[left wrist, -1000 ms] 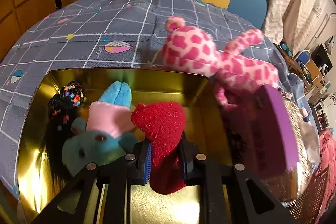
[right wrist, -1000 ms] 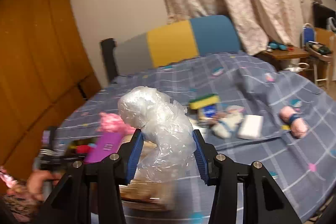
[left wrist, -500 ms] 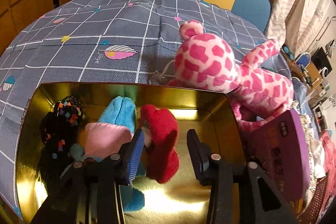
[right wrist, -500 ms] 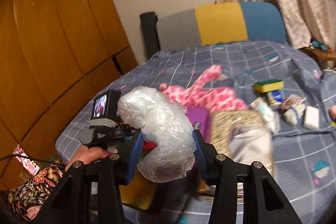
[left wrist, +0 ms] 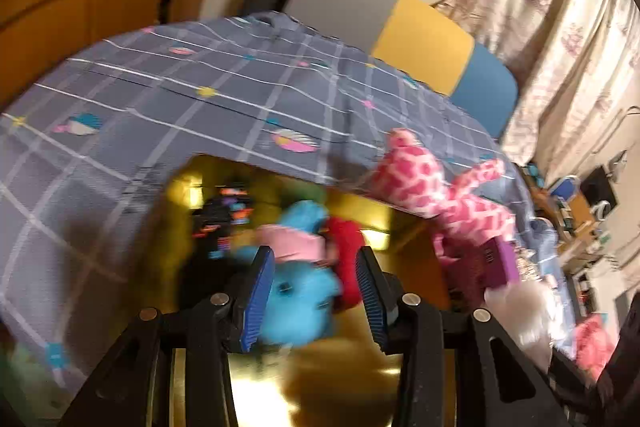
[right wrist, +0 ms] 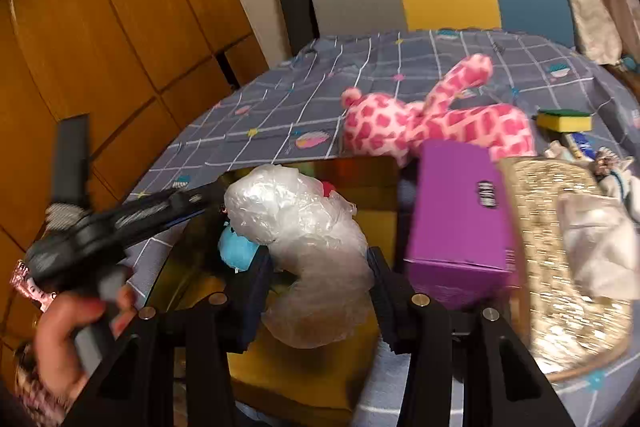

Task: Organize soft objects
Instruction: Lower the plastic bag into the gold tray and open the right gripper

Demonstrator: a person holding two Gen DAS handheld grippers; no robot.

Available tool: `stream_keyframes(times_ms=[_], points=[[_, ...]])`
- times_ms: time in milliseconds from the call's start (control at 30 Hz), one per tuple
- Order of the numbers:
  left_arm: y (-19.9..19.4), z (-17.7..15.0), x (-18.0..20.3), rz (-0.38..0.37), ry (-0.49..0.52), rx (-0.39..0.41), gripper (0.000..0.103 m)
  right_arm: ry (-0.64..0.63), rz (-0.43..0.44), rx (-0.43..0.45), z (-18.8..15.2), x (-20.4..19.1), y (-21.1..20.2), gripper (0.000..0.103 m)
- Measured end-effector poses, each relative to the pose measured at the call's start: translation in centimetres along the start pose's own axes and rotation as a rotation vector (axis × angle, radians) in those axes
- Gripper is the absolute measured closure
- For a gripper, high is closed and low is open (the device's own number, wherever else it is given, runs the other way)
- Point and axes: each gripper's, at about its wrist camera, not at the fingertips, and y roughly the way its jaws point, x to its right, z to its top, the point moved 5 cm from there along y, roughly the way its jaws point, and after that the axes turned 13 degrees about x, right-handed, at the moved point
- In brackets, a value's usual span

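A shiny gold tin sits on the bed and holds a red plush, a blue and pink plush and a black speckled toy. My left gripper is open and empty above the tin, drawn back from the red plush. My right gripper is shut on a crumpled clear plastic bag held over the gold tin. The left gripper shows blurred at left in the right wrist view. A pink spotted giraffe plush lies beyond the tin.
A purple box stands right of the tin, beside a gold woven basket holding white cloth. A yellow-green sponge and small items lie on the checked blue bedspread. A wooden wardrobe stands at left.
My left gripper opened, let go of the red plush into the tin and pulled back up. My right gripper swung left with the plastic bag and lowered over the tin.
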Motion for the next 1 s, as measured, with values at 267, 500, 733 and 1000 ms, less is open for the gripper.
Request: stream_keyframes(times_ms=[267,500,733,1000], points=[[-2.5,-2.4,-3.8,0.088,0.031,-0.022,0.061,-0.011,-0.066,-0.045,-0.2,-1.7,4.8,0.055],[-3.5,-4.6,-4.3,0.098,0.064,-0.047,0.061,0.003,-0.178,-0.051,0.0,-1.0,7.8,0.055],[-4.3,-5.7,-4.4,0.096,0.083,-0.061,0.061,-0.038,-0.295,-0.024,1.2,-0.4,9.8,0.053],[-4.6,-6.3,-4.5,0.1,0.076,-0.075,0.061,-0.062,-0.324,-0.003,1.6,-0.5,10.8,0.042]])
